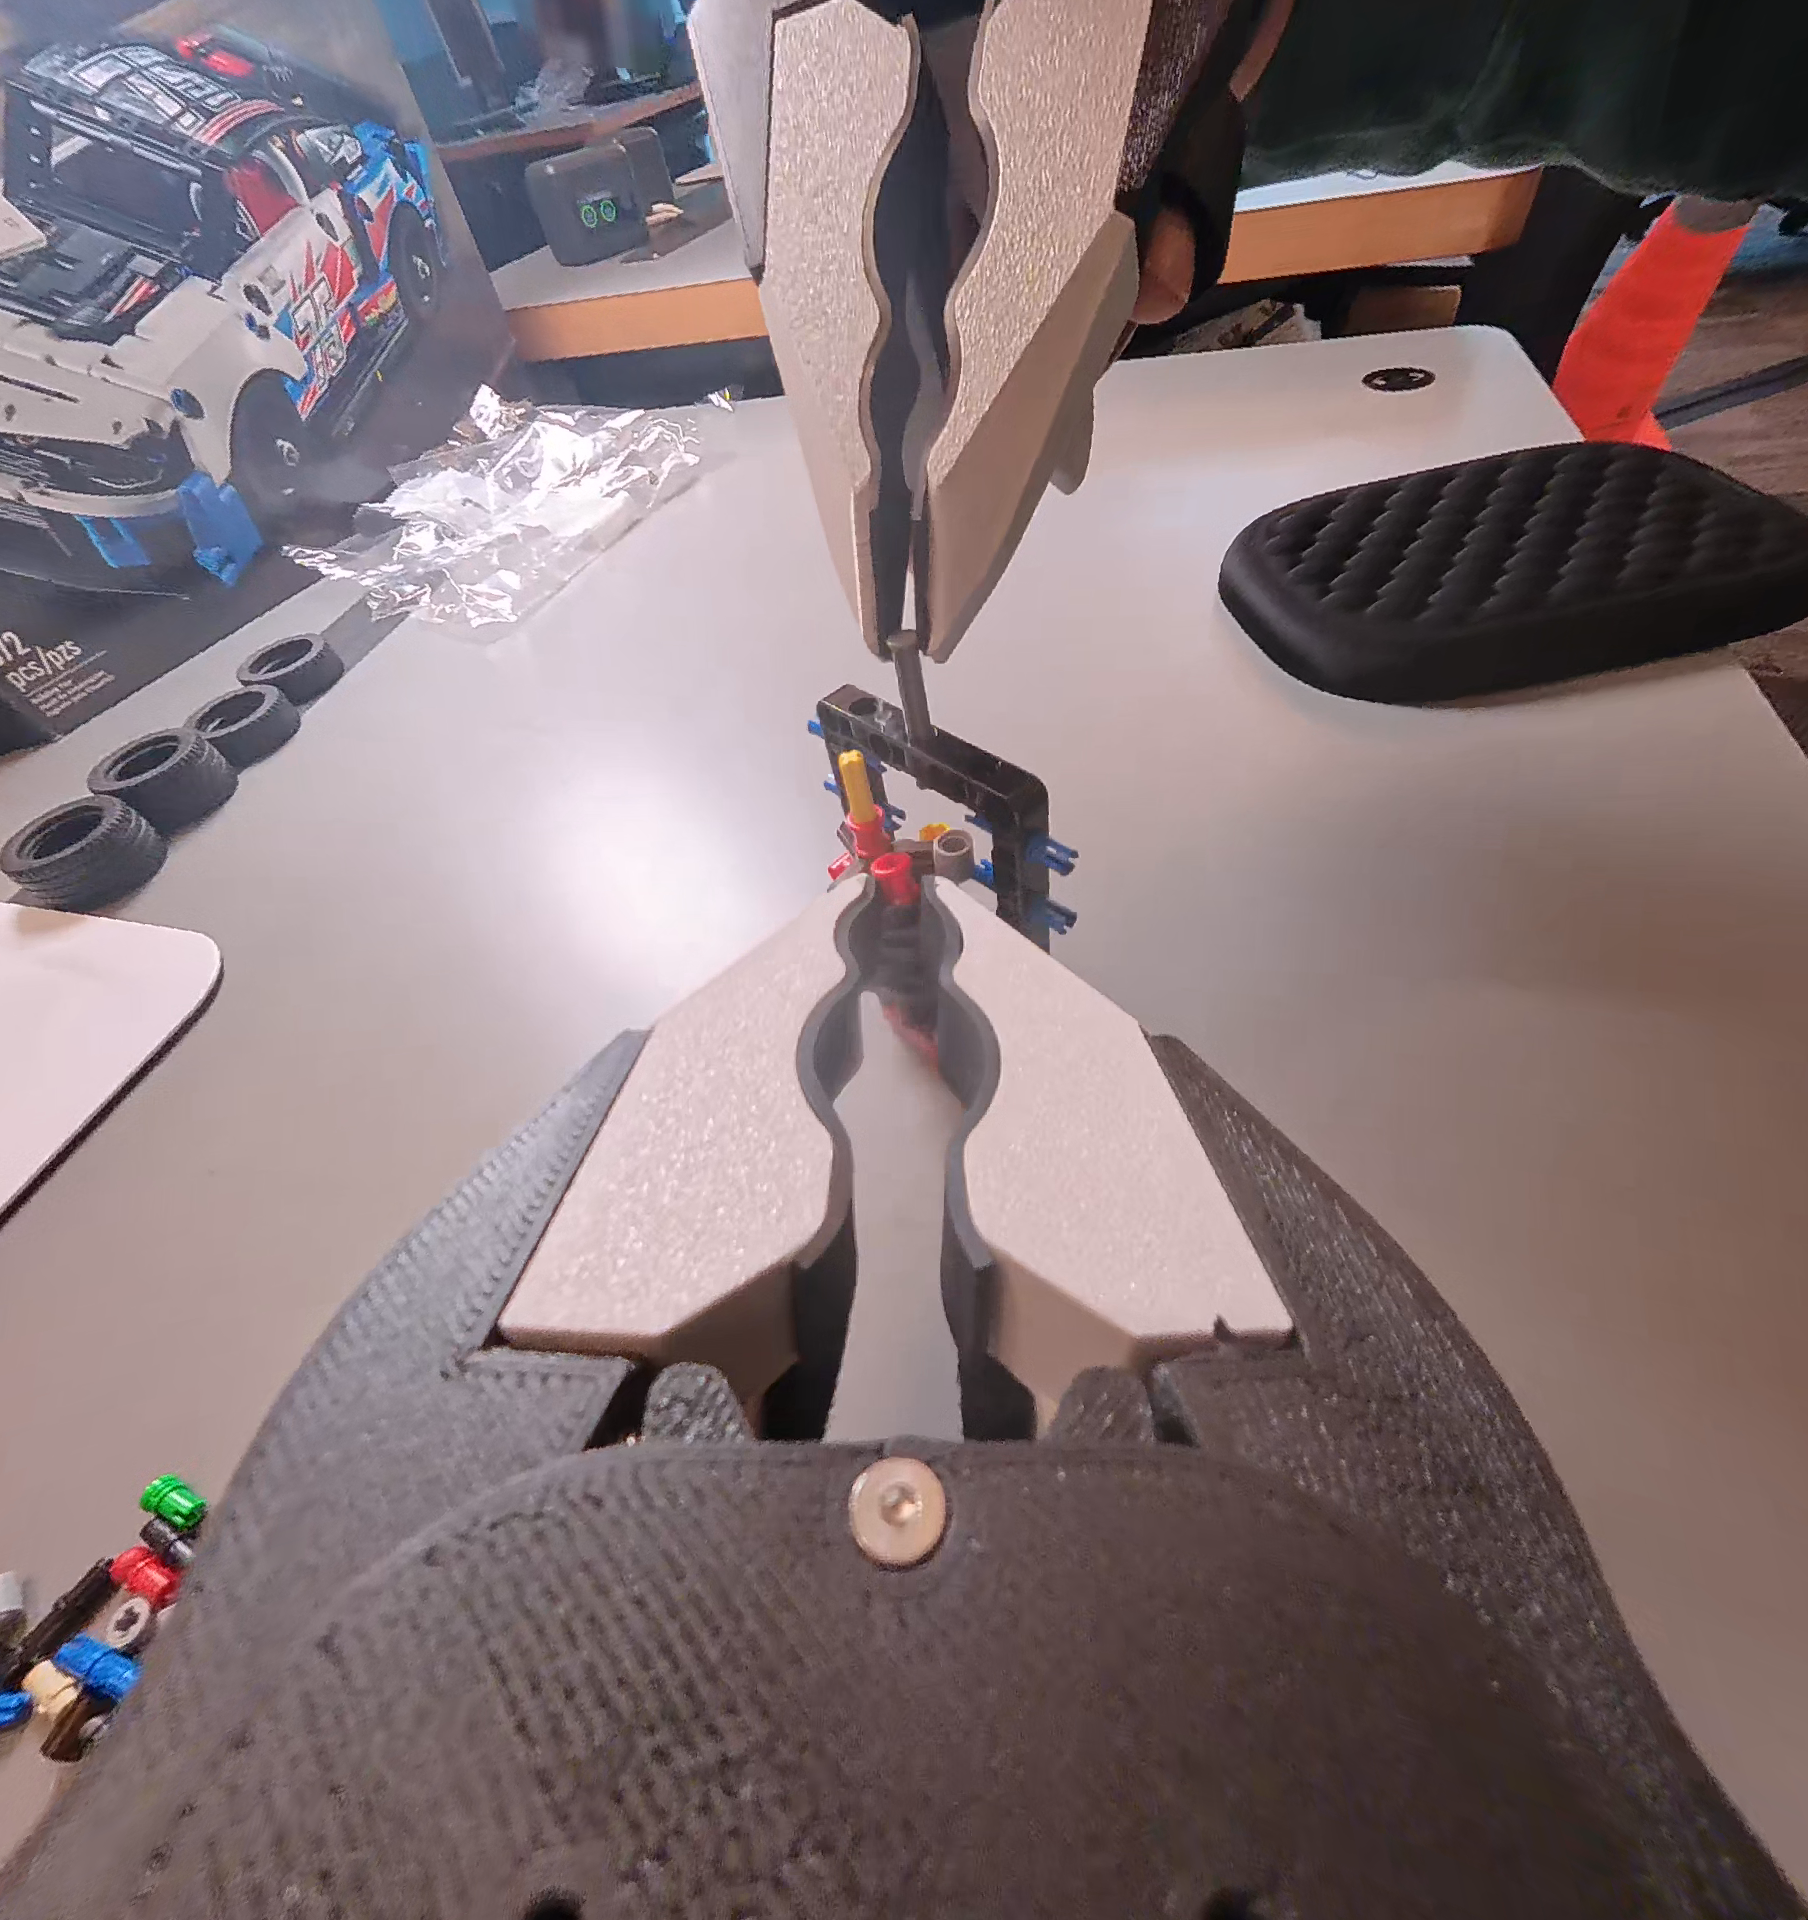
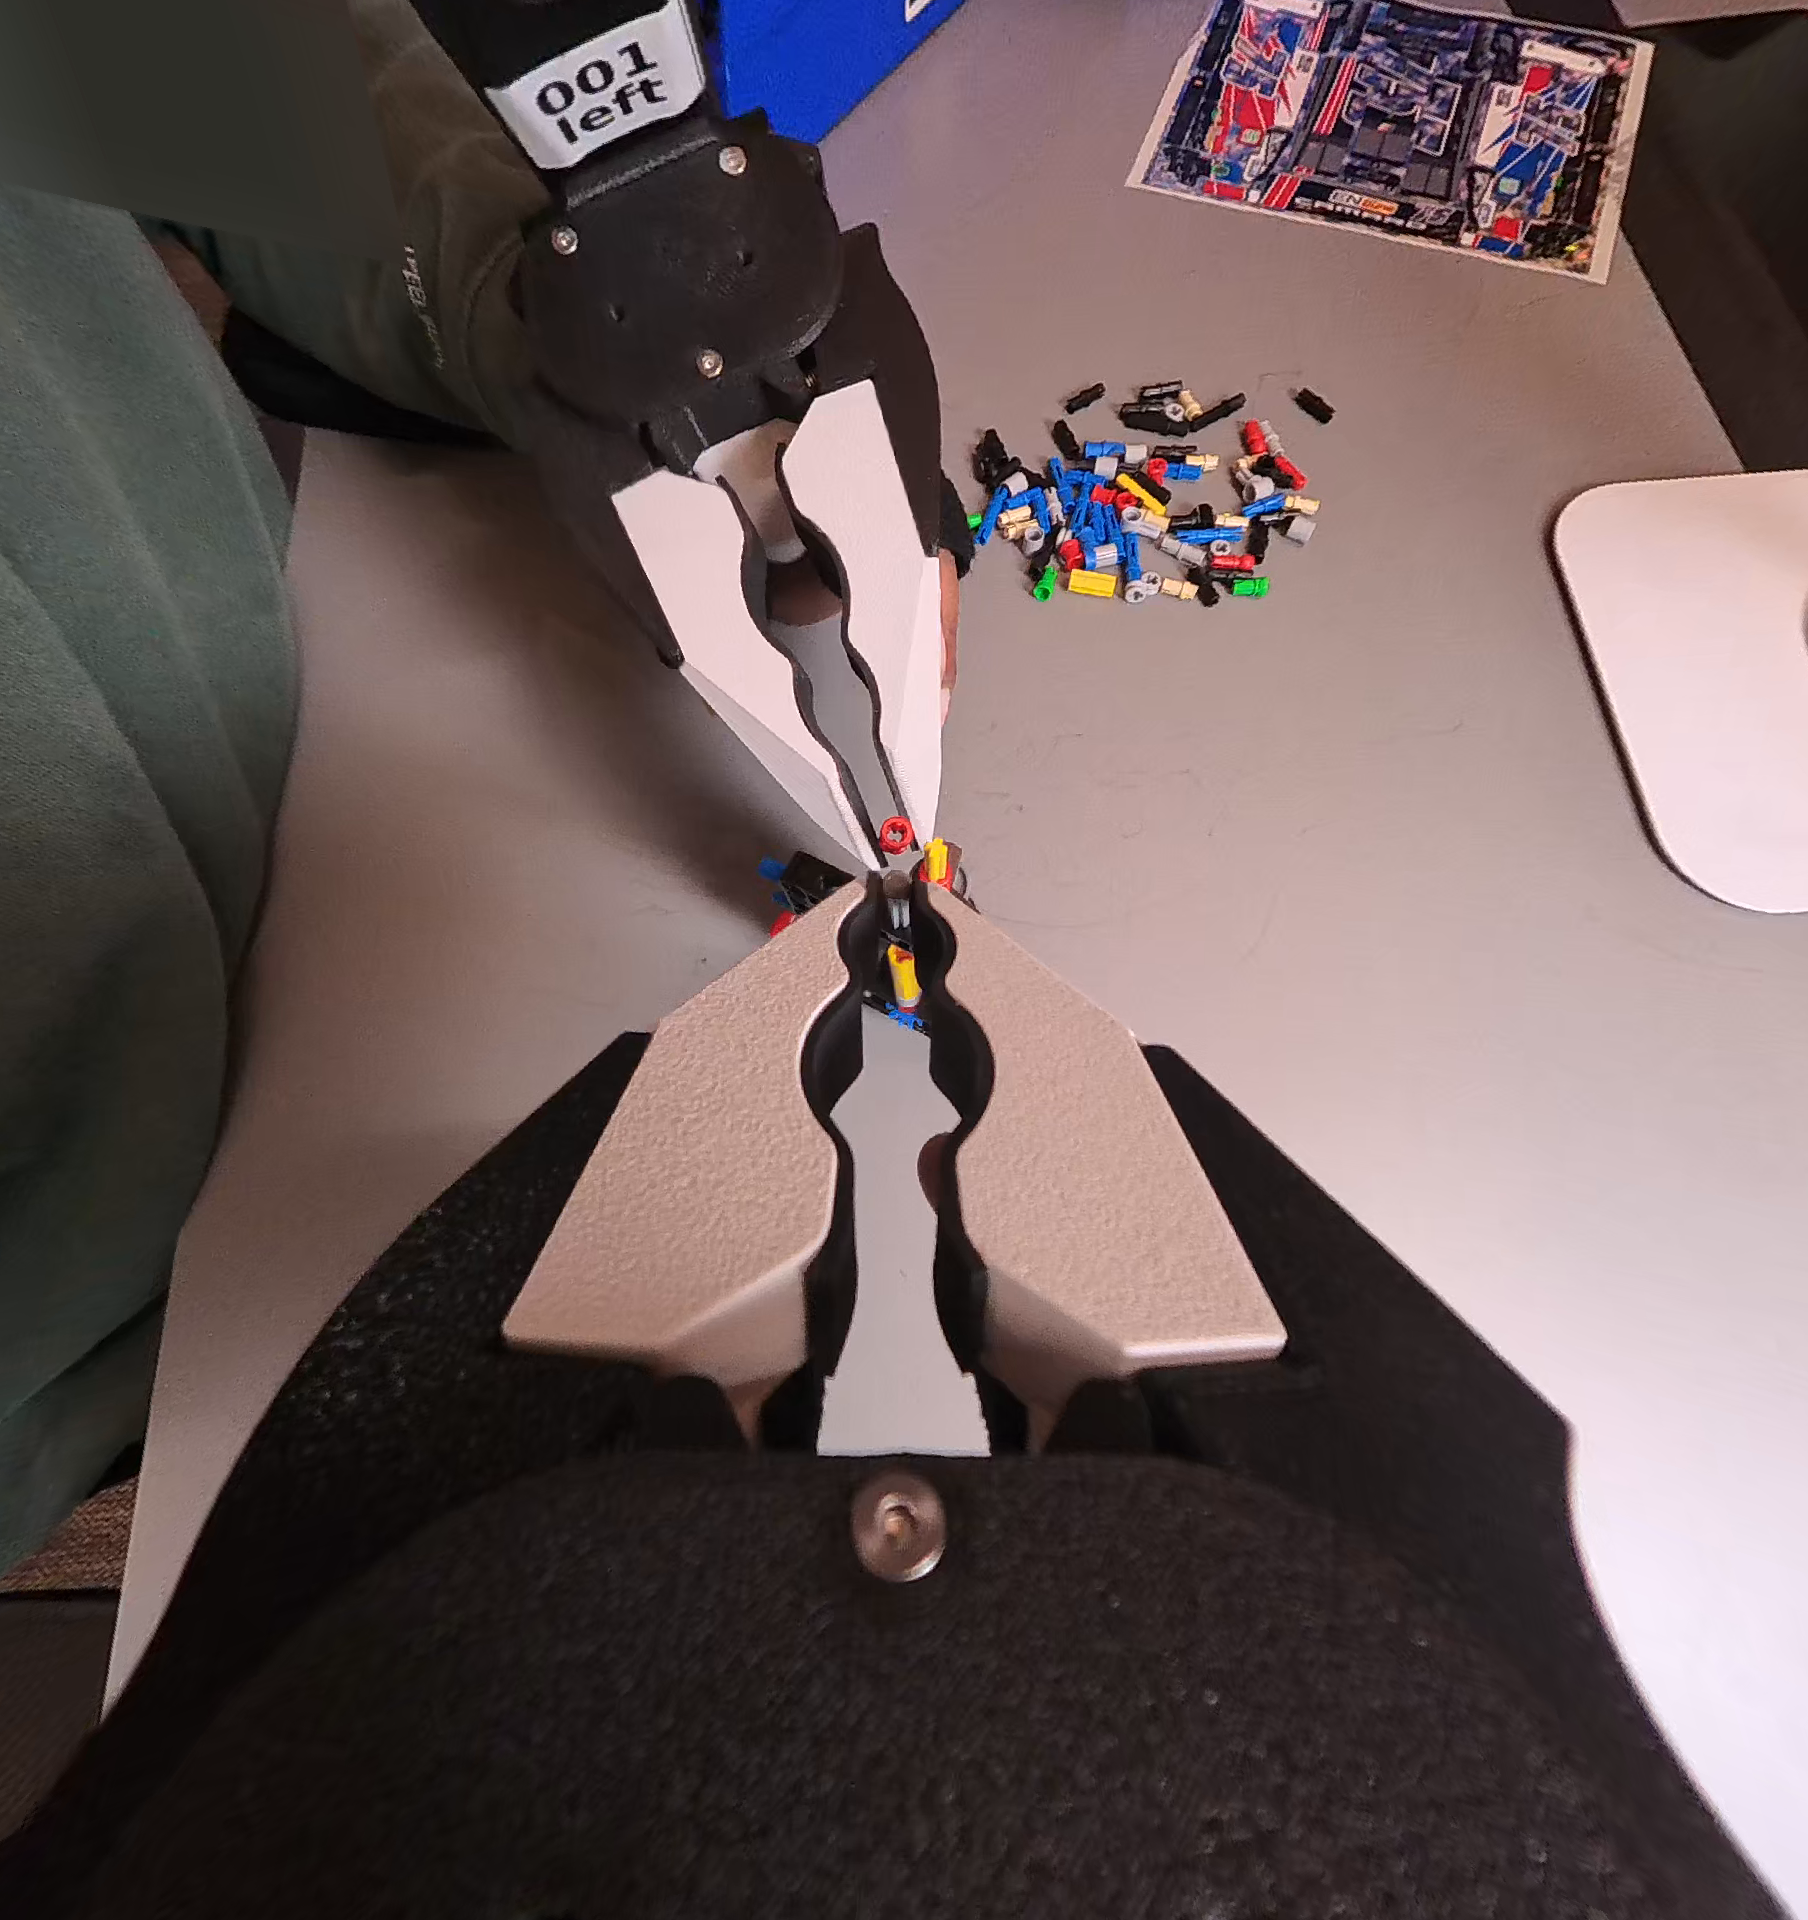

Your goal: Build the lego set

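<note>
- While its jaws pinch the near end of the small lego assembly [image 1: 931, 821], the left gripper [image 1: 898, 896] holds it just above the grey table [image 1: 1295, 1039].
- Opposite, the right gripper [image 1: 905, 639] is closed on a dark axle pin [image 1: 912, 691] touching the assembly's black frame.
- Four black tyres [image 1: 167, 764], a crumpled plastic bag [image 1: 526, 499] and the set's box [image 1: 152, 343] lie left.
- Loose pieces [image 2: 1149, 499] sit beside a sticker sheet [image 2: 1399, 125].

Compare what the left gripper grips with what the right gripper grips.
The left gripper clamps the multi-coloured framed lego assembly, built from many parts; the right gripper pinches one thin dark grey axle. The assembly stands on the table; the axle hangs above its black frame. Both are lego.
</note>
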The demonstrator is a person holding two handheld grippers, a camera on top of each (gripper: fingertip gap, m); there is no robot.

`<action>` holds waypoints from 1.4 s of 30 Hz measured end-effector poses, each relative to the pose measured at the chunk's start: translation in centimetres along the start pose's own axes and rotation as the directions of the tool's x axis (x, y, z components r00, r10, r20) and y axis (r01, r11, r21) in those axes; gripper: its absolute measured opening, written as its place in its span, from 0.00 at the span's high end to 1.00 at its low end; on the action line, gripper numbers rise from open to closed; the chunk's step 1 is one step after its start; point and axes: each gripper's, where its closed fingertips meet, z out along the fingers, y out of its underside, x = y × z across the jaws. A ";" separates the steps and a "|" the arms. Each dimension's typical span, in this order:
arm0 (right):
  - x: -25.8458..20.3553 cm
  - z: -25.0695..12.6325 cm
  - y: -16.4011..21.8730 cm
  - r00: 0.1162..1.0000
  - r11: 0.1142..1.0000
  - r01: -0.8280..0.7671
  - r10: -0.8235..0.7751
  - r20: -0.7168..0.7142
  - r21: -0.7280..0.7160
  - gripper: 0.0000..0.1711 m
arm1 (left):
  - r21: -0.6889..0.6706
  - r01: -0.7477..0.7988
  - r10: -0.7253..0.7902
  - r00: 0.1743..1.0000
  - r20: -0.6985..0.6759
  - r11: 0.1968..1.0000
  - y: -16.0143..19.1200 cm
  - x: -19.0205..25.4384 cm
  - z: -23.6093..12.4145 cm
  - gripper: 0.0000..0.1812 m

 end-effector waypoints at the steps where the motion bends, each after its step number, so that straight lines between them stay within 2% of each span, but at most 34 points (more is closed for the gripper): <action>1: 0.0 0.0 0.0 1.000 1.000 0.004 -0.004 -0.005 -0.004 0.98 | -0.002 -0.005 0.005 1.000 0.004 1.000 0.0 0.0 0.0 0.97; 12: -0.2 0.3 -0.4 0.999 0.999 0.031 -0.032 -0.044 -0.031 0.98 | -0.017 -0.038 0.038 0.999 0.028 0.999 0.2 0.0 -0.4 0.97; 27: -0.2 0.0 -0.9 0.991 1.000 -0.004 0.006 -0.132 0.013 0.98 | 0.021 0.035 -0.033 0.998 -0.060 0.999 0.2 1.0 -0.2 0.97; 42: -0.2 -1.9 -1.5 0.988 0.985 -0.004 0.030 -0.151 0.171 0.99 | 0.052 0.016 -0.015 1.000 -0.022 0.999 -1.6 -0.2 -0.8 0.97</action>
